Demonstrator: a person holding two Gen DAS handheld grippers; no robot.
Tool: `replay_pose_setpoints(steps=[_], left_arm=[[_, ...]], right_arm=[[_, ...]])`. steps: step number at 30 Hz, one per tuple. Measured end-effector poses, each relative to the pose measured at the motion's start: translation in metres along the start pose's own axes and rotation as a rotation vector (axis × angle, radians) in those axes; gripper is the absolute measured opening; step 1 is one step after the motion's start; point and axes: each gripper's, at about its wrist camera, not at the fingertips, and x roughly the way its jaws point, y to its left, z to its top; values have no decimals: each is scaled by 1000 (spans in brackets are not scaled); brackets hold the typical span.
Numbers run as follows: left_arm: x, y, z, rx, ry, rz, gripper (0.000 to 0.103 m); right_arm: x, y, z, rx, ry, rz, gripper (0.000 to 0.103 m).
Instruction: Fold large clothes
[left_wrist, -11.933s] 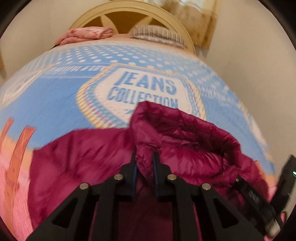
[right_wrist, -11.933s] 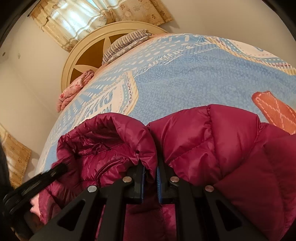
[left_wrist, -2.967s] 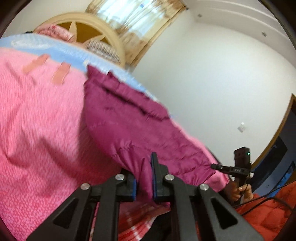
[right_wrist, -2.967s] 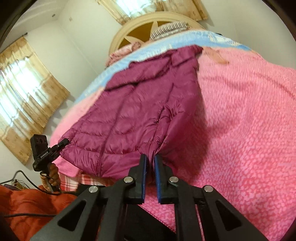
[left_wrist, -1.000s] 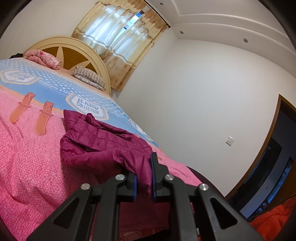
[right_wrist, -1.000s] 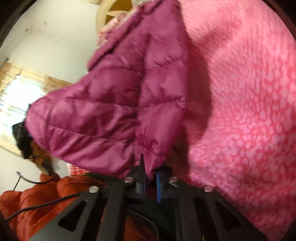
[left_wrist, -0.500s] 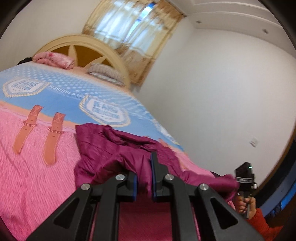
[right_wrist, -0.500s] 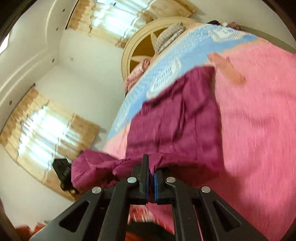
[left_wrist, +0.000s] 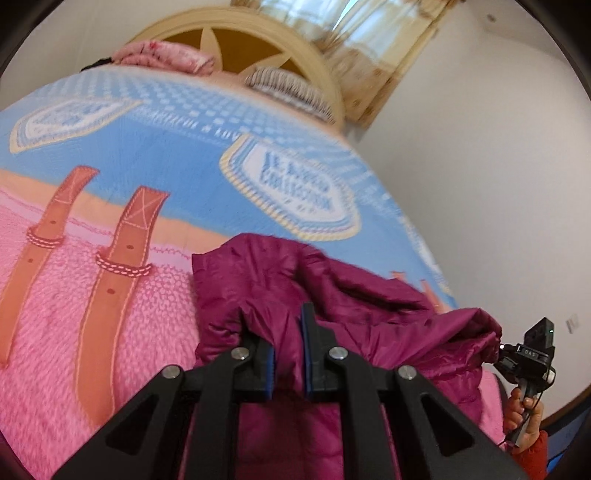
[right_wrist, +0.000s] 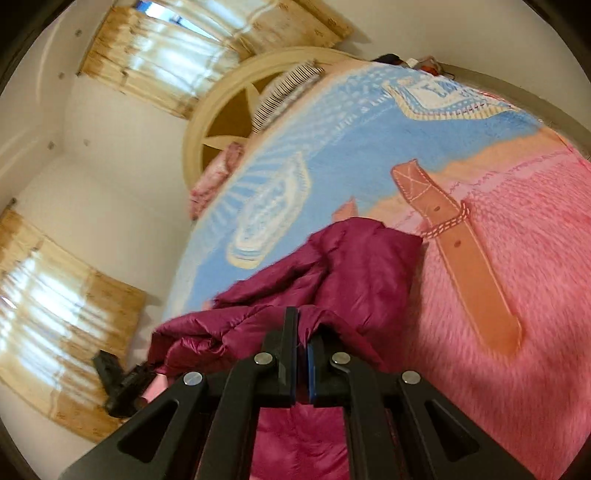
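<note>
A magenta puffer jacket (left_wrist: 332, 288) lies bunched on the pink part of the bed blanket (left_wrist: 55, 314), doubled over on itself. My left gripper (left_wrist: 284, 332) is shut on a fold of its hem, with the fabric pinched between the blue pads. To the right, a hand in a red sleeve holds my right gripper (left_wrist: 508, 356), clamped on the jacket's other corner. In the right wrist view the jacket (right_wrist: 354, 266) drapes over my right gripper (right_wrist: 301, 325), which is shut on the cloth. My left gripper (right_wrist: 146, 373) shows blurred at the jacket's far corner.
The blanket (right_wrist: 535, 295) is pink near me and blue further up, with printed brown straps (left_wrist: 118, 266). A cream headboard (left_wrist: 236, 40), a striped pillow (left_wrist: 284, 83) and a folded pink quilt (left_wrist: 162, 57) are at the bed's head. A white wall (left_wrist: 480, 184) runs along the right.
Both grippers have carried the jacket's hem up and forward over the bed toward the headboard. The jacket now lies doubled on the blanket. Both stay clamped on the cloth.
</note>
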Motion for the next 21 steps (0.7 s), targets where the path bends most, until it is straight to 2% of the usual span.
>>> replay_pose_setpoints(steps=[4, 6, 8, 9, 10, 11, 12, 13, 14, 15, 16, 17, 19, 21], left_arm=[[20, 4, 4, 6, 41, 36, 16], [25, 6, 8, -11, 63, 23, 17], [26, 13, 15, -52, 98, -27, 19], [25, 17, 18, -68, 114, -57, 19], [24, 19, 21, -75, 123, -86, 21], [20, 21, 24, -75, 133, -126, 27], [16, 21, 26, -68, 135, -151, 31], [9, 22, 28, -55, 130, -178, 44], [1, 23, 30, -39, 115, -196, 57], [-9, 24, 32, -22, 96, -197, 64], [-17, 24, 33, -5, 70, -182, 79], [-31, 25, 34, 25, 21, -149, 90], [-52, 27, 35, 78, -56, -103, 96], [-70, 34, 30, 114, -109, -93, 96]], right_arm=[[34, -25, 15, 82, 36, 25, 4], [41, -37, 19, 134, 51, 74, 6], [44, -46, 25, 163, 64, 128, 10], [42, -48, 26, 170, 67, 150, 15], [40, -51, 26, 181, 64, 173, 27], [36, -53, 27, 194, 55, 196, 36], [30, -56, 28, 208, 38, 213, 60], [24, -58, 29, 215, 7, 221, 81], [16, -59, 30, 217, -23, 238, 84], [11, -59, 31, 215, -33, 256, 85], [2, -58, 33, 203, -45, 281, 85], [-5, -54, 34, 175, -62, 275, 85], [-17, -40, 33, 51, -98, 172, 84], [-14, -23, 29, -83, -96, 47, 84]])
